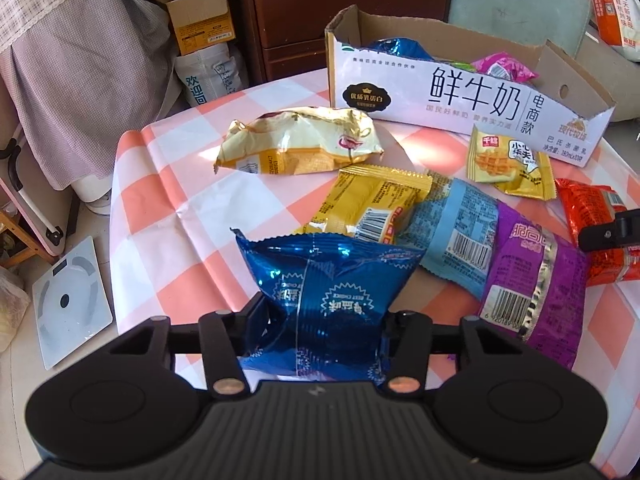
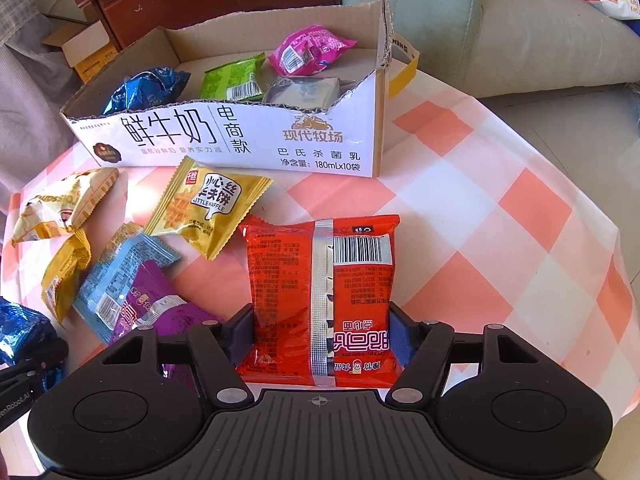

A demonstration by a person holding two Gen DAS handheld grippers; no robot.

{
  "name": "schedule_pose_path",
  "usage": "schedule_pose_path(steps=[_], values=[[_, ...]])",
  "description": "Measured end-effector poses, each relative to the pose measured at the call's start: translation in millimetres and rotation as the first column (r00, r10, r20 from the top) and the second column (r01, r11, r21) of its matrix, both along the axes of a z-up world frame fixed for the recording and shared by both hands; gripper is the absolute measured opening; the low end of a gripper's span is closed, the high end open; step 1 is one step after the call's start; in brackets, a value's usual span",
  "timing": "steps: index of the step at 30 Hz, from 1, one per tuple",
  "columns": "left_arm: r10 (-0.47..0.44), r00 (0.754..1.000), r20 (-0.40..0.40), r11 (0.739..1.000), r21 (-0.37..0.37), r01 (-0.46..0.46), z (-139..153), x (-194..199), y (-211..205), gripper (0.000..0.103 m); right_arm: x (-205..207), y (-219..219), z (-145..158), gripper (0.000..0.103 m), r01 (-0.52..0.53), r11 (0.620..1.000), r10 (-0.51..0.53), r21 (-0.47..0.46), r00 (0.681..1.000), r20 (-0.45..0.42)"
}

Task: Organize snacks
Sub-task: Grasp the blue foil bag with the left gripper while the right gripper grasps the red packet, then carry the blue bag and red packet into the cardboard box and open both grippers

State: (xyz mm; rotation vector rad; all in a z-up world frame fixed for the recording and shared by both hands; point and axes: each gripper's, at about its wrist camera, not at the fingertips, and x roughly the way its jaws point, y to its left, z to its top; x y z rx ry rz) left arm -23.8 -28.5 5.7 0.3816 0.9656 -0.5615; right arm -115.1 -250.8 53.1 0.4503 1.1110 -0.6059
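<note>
Left gripper [image 1: 320,316] clamps blue packet [image 1: 328,280]; right gripper [image 2: 322,332] clamps red packet [image 2: 320,288]

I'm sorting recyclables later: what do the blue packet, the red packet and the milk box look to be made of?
Blue packet: probably metallised plastic film, glossy, with crinkles and sharp glints. Red packet: similar shiny film, with a silvery back seam. Milk box: corrugated cardboard, brown inside, with a white printed outer face and ragged torn edges. Each packet is held in a gripper, left and right.
</note>
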Motion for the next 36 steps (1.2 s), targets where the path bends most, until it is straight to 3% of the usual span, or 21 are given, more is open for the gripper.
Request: schedule_pose_path(steps=[11, 22, 36], values=[[0.056, 0.997, 0.049, 0.994, -0.092, -0.051, 26, 5, 9, 0.049, -5, 12, 41, 0.066, -0.063, 0.998, 0.065, -0.014, 0.981, 0.184], [0.067, 0.997, 0.049, 0.985, -0.164, -0.058, 38, 1, 5, 0.049, 4, 28, 52, 0.066, -0.147, 0.989, 0.144, -0.007, 0.958, 0.249], [0.016, 0.988, 0.155, 0.973, -0.232, 0.02, 74, -8, -20, 0.049, 6, 32, 79, 0.066, -0.177, 0.982, 0.188, -0.061, 0.92, 0.344]])
